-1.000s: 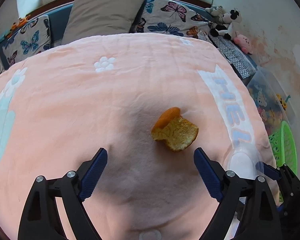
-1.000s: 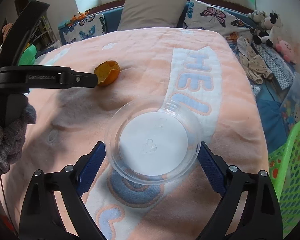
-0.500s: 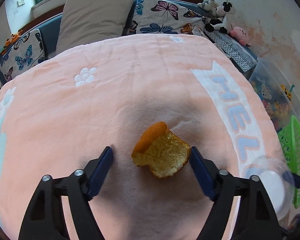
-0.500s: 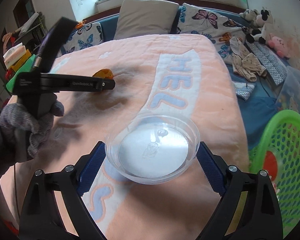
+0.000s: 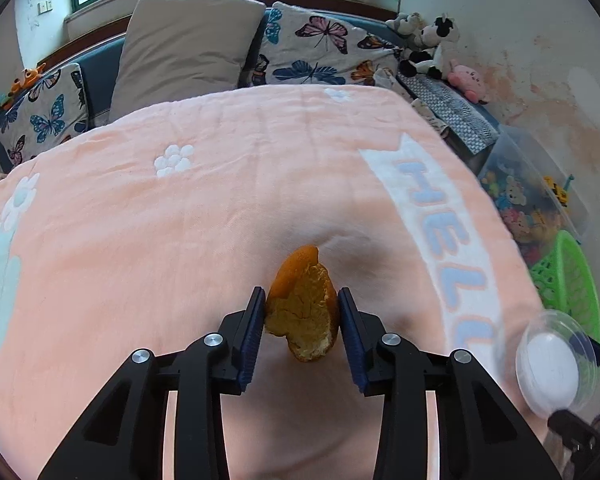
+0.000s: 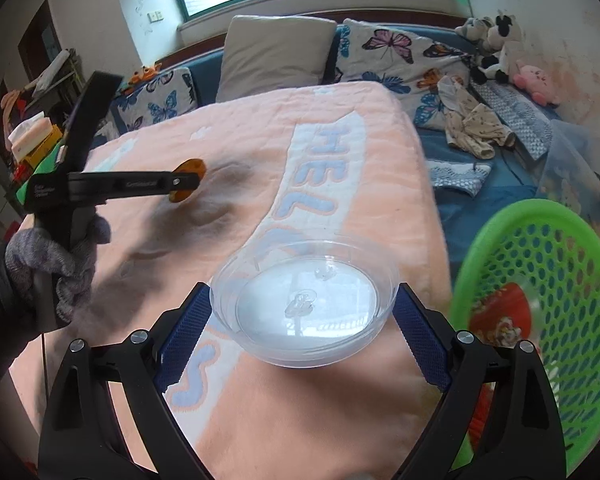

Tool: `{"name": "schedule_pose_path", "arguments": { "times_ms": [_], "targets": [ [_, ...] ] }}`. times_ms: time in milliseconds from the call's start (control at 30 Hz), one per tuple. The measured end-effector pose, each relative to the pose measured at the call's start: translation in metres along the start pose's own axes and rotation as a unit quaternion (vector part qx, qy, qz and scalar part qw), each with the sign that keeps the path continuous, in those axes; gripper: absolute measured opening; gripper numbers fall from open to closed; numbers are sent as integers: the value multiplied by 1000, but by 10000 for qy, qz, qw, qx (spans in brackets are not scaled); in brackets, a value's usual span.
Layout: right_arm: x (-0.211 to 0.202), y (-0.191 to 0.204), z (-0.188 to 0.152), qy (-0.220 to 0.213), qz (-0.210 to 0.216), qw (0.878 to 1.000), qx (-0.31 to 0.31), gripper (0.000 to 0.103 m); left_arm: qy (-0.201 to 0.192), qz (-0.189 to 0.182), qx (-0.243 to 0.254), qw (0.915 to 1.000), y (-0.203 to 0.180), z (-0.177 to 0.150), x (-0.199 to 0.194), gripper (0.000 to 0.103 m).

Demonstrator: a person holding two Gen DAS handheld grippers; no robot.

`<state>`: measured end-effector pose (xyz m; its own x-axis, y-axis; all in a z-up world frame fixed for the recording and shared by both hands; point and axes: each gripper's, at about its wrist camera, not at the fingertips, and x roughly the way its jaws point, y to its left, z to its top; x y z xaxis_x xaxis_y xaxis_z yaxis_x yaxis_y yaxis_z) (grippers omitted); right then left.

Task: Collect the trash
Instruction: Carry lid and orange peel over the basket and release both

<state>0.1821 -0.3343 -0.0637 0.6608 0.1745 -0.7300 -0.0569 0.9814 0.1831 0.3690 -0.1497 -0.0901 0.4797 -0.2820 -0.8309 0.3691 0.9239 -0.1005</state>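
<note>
Orange peel, left wrist view: the orange peel (image 5: 303,308) stands on edge between the blue pads of the left gripper (image 5: 302,320), pith side toward the camera, orange tip poking out beyond the fingertips.
Left jaws: they have just been closing and now stand narrow, both pads pressed on the peel's flanks.
Grip advice: the peel looks soft and curled, so I would squeeze no harder, lift straight up off the blanket (image 5: 180,240), and keep the wrist steady so it does not slip out below.
Beside the jaws: the clear plastic lid (image 5: 548,364) shows low to the right, the green basket (image 5: 568,280) beyond it.
Surface, left view: a pink fleece blanket with white flowers and pale blue letters; cushions and a pillow lie far ahead of the jaws.

Clear lid, right wrist view: the lid (image 6: 304,304) sits across the span of the right gripper (image 6: 304,320).
Right jaws: wide apart, a pad on each side of the rim, holding it.
Carry advice: the basket (image 6: 540,320) lies just right of the jaws, some wrappers already inside; keep the lid level until it is over the rim, then let go.
Left of the jaws: a gloved hand (image 6: 56,264) holds the other gripper with the peel.
Room: butterfly cushions, soft toys, a window behind.
</note>
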Motion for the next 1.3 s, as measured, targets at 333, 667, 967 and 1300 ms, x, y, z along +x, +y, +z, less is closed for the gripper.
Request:
{"name": "schedule_pose_path", "arguments": {
  "times_ms": [333, 667, 967, 1300],
  "targets": [
    [-43, -27, -15, -239, -225, 9991, 266, 90, -171, -371, 201, 9990, -37, -18, -48, 34],
    [-75, -70, -37, -343, -620, 9955, 626, 90, -221, -754, 452, 9959, -87, -27, -76, 33],
    [-90, -118, -57, -307, -997, 9890, 1045, 90, -240, -1119, 848, 9898, -150, -29, -87, 33],
    [-99, -158, -73, -225, -1311, 9809, 1417, 91, -173, -1382, 1223, 9827, -210, -33, -88, 33]
  ]
}}
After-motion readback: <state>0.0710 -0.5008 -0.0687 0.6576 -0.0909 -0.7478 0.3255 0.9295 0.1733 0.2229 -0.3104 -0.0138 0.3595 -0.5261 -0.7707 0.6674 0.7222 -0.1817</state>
